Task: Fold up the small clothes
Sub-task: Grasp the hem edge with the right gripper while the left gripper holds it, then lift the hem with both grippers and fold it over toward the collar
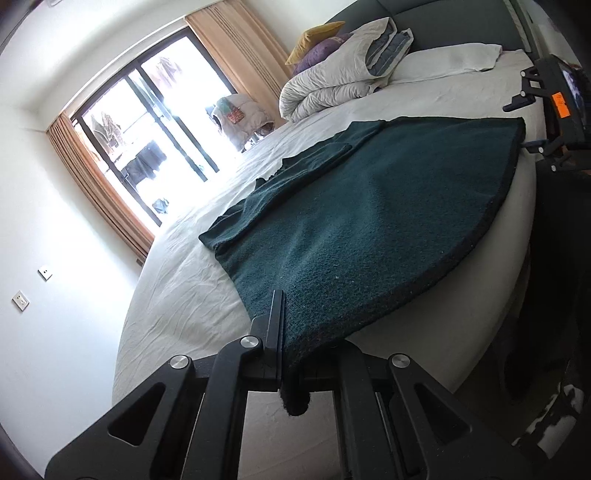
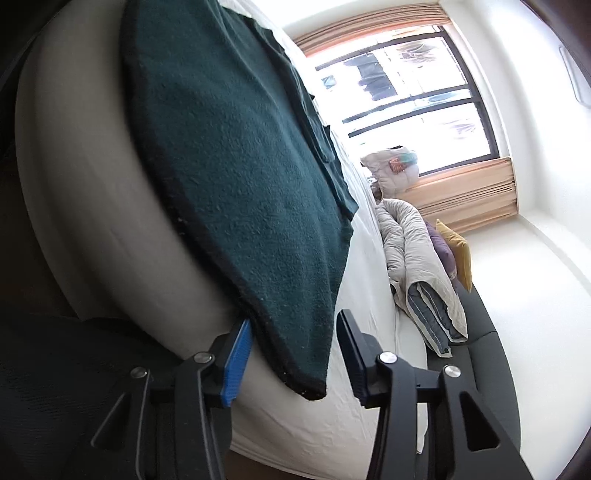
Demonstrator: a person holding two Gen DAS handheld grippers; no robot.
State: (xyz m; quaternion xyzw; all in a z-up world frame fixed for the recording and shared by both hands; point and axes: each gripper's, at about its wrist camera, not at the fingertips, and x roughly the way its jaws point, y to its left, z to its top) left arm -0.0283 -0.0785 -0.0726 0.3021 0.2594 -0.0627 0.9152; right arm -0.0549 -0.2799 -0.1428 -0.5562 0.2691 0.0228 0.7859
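Observation:
A dark green knit garment (image 1: 369,206) lies spread flat on the white bed (image 1: 184,306), its dark-trimmed hem along the bed's near edge. My left gripper (image 1: 284,332) is shut on the hem's near corner; a bit of cloth pokes out below the jaws. In the right wrist view the same garment (image 2: 229,155) hangs slightly over the bed edge (image 2: 92,221). My right gripper (image 2: 291,354) is open, its blue-padded finger (image 2: 234,362) and dark finger (image 2: 351,354) on either side of the other hem corner (image 2: 310,387). The right gripper also shows at the far right in the left wrist view (image 1: 532,122).
A rolled white duvet (image 1: 332,81) with yellow and purple cushions (image 1: 317,40) sits at the head of the bed by a dark headboard (image 1: 443,22). A white pillow (image 1: 450,59) lies beside it. A bright window with tan curtains (image 1: 147,122) fills the far wall.

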